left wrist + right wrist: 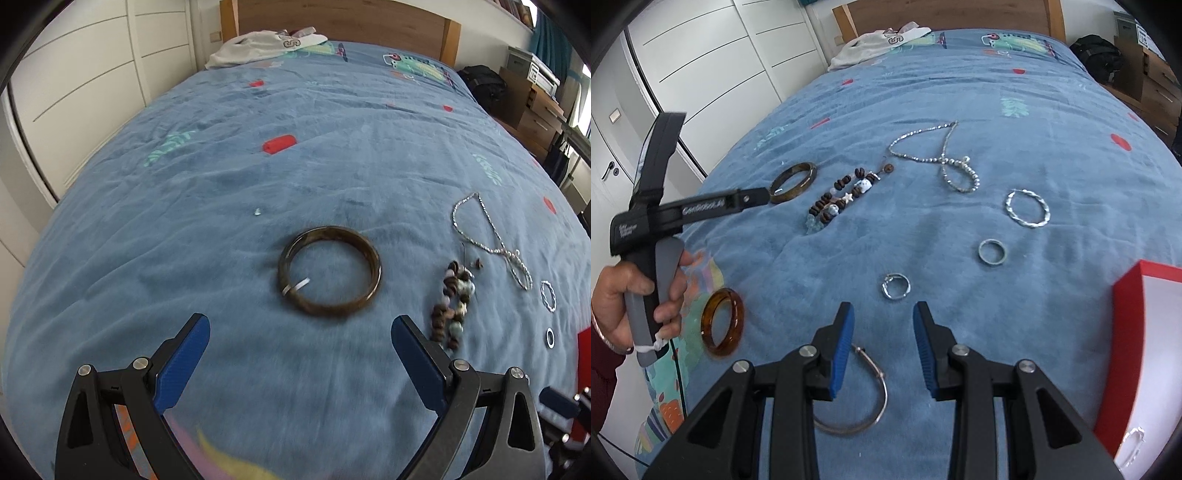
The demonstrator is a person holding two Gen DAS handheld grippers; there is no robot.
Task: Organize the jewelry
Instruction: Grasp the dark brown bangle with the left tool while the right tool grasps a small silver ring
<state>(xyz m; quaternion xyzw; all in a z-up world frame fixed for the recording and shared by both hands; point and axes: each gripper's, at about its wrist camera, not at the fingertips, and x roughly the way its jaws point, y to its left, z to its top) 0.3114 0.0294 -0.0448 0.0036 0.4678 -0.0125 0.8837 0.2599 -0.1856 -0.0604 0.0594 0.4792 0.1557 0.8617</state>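
Left tongs (301, 338) spread wide, empty, just short of the dark bangle (330, 271) lying flat on the bed (221, 206). Bangle looks rigid, smooth, likely slippery and breakable; pinch across the band at the near rim. Right tongs (884, 314) spread, empty. Only the right view shows the amber bangle (723, 322), thin wire bangle (864, 402), small rings (896, 286), red box (1137, 354).

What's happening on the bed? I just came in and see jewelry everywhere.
A person is sorting jewelry on a blue bedspread with two handheld grippers. The left gripper, open, faces a dark bangle. The right gripper, open and empty, hovers near a small silver ring. A red box sits at right.
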